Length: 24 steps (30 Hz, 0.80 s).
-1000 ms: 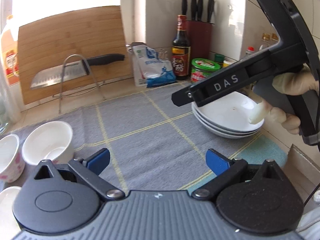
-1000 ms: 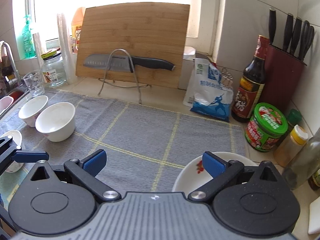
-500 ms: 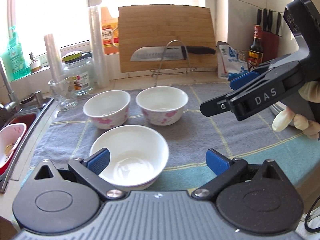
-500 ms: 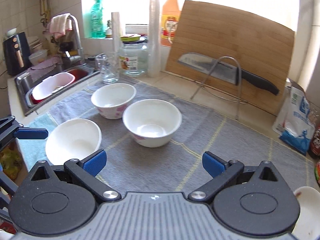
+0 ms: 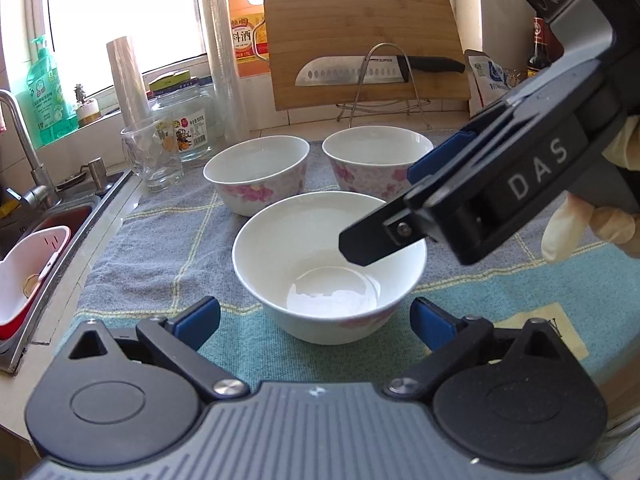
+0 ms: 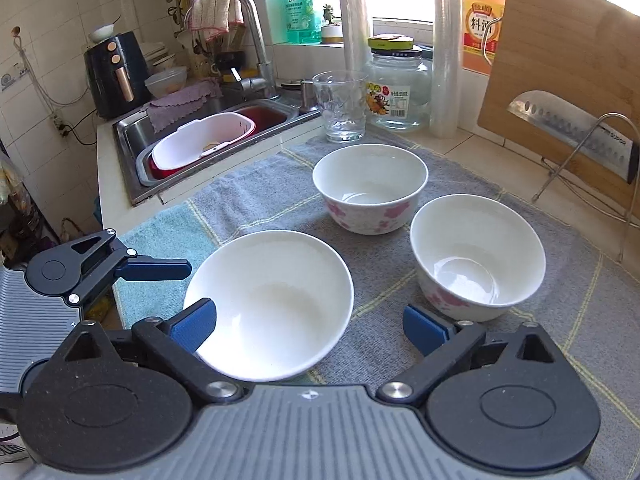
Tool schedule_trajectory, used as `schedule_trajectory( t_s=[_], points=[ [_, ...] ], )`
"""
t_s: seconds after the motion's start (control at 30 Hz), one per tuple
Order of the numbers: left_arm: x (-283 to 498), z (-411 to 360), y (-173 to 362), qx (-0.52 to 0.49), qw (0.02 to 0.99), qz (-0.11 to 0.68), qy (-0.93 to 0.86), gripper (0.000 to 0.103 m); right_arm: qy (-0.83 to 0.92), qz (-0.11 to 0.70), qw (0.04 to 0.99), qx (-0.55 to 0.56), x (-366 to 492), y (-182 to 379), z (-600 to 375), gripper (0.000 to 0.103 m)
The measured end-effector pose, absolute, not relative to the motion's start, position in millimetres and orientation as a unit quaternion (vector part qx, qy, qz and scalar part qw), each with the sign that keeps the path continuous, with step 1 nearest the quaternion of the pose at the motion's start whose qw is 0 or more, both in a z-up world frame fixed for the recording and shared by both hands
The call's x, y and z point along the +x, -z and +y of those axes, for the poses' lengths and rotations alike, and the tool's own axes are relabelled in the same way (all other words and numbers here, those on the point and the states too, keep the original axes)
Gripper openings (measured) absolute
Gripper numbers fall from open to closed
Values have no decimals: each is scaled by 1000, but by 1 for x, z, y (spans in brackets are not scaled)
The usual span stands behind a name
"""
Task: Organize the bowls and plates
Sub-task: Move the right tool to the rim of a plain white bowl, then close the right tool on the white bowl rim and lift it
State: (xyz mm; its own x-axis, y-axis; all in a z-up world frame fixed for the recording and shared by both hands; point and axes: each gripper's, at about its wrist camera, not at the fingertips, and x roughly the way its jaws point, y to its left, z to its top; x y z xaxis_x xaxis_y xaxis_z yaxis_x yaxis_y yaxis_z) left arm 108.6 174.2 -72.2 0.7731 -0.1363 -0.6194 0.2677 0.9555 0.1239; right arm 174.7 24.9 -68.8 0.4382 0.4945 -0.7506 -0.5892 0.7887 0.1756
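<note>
3 bowls stand on a grey and teal checked cloth point(image 5: 160, 240) spread over the worktop point(image 6: 500, 136). The nearest bowl point(image 5: 328, 264), white inside with pink flowers low on its wall, sits just ahead of the left gripper point(image 5: 314, 320), lined up with the gap between its blue-padded fingers point(image 5: 200, 316). The jaws are wide and closing, with nothing pressed between them; the pads are clear of the bowl's wall. The right gripper point(image 6: 310, 326) hangs above the same bowl from the other side, its left pad over the rim; in the left wrist view its black finger crosses over the bowl's far right rim. Its jaws also stand wide and are closing, holding nothing. A gloved hand point(image 5: 592, 224) grips its handle.

Beyond the near bowl, 2 more flowered bowls stand side by side, apart from each other: the left bowl point(image 5: 258, 174) and the right bowl point(image 5: 376, 160).

Further out from the left gripper are a drinking glass point(image 5: 154, 156), a glass jar point(image 5: 188, 120) and 2 rolls of clear film, a cutting board point(image 5: 360, 36) leaning on the wall, and a knife point(image 5: 360, 74) on a wire stand. To the left lies the sink point(image 6: 224, 120) with a white and red basin in it.
</note>
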Motion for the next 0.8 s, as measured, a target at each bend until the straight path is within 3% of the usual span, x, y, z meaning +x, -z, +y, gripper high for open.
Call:
schedule_trajectory(
  t_s=[0.3, 0.6, 0.8],
  points=[
    [116, 174, 73, 102, 933, 317, 133, 90, -333, 451, 828, -26, 194, 80, 24, 76],
    [118, 174, 73, 102, 932, 318, 137, 90, -344, 458, 820, -14, 202, 84, 28, 64],
    [119, 173, 72, 107, 931, 320, 138, 90, -344, 462, 817, 0, 205, 85, 25, 64]
  ],
)
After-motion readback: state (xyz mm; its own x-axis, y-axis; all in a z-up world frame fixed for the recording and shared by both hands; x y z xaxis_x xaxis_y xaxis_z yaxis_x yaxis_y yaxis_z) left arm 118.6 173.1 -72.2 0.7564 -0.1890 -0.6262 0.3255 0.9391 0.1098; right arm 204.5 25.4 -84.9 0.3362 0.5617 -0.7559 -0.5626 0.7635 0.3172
